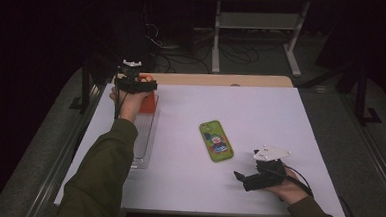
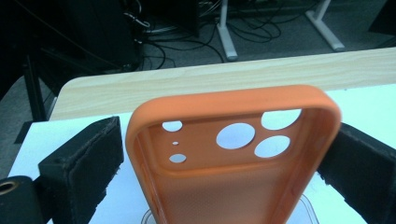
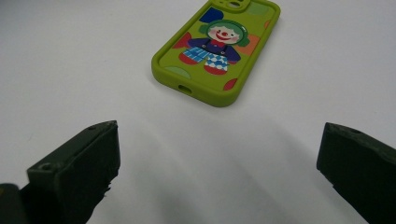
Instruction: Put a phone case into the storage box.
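The orange phone case [image 2: 233, 163] stands up on its end at the far left of the bench [image 1: 261, 112], with its bottom in a clear tray [image 1: 144, 141]. The left hand-held gripper [image 1: 144, 86] is around it. Its black pads sit on each side of the case. The left pad [image 2: 88, 163] has a small gap to the case. The right pad [image 2: 359, 163] is right up against the edge, and I cannot tell if it presses. So the grip looks let go, or nearly so.

That is where trouble could start. The case is tall and thin and looks bendy. With nothing pinching it, it could tip over and flop out of the tray. If the person pulls the left hand-held gripper back and a pad rubs the edge, the case could get dragged along and fall.

The green phone case [image 1: 216, 141] with a clown picture lies flat near the middle of the bench. The right hand-held gripper [image 1: 241, 177] rests near it, to the right and closer to the person, with its jaws wide apart and nothing in them. A flat, slim case is hard to pinch. The pads might just push it and make it slide away on the smooth white top.
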{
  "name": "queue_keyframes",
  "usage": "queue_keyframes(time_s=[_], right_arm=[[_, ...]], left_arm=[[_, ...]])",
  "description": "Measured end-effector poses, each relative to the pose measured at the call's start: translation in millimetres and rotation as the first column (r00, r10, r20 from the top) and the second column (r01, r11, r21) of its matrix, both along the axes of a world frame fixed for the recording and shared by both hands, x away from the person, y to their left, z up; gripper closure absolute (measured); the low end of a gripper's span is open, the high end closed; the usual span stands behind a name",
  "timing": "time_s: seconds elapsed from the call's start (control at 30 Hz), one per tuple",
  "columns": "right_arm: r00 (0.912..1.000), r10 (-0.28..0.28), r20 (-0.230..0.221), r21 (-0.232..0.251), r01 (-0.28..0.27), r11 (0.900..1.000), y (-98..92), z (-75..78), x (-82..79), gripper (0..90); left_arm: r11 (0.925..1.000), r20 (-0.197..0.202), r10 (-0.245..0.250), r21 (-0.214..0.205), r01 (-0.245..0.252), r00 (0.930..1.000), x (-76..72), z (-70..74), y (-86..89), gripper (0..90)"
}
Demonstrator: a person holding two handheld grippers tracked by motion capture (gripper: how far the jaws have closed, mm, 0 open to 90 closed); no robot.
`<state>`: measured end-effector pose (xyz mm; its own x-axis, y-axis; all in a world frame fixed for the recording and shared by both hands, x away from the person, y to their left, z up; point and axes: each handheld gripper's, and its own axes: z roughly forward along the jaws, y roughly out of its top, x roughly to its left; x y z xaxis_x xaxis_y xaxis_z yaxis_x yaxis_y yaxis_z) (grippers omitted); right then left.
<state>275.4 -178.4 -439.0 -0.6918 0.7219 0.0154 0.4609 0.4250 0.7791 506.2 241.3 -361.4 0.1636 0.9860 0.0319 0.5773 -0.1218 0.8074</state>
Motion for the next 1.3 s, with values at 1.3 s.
queue_keyframes(time_s=[1.3], right_arm=[[0.9997, -0.019, -0.016, 0.0, 0.019, 0.9998, 0.7, 2.1, 1.6, 0.0]], left_arm=[[0.871, -0.005, -0.486, -0.083, 0.484, 0.8738, -89.6, 39.4, -16.5, 0.6]])
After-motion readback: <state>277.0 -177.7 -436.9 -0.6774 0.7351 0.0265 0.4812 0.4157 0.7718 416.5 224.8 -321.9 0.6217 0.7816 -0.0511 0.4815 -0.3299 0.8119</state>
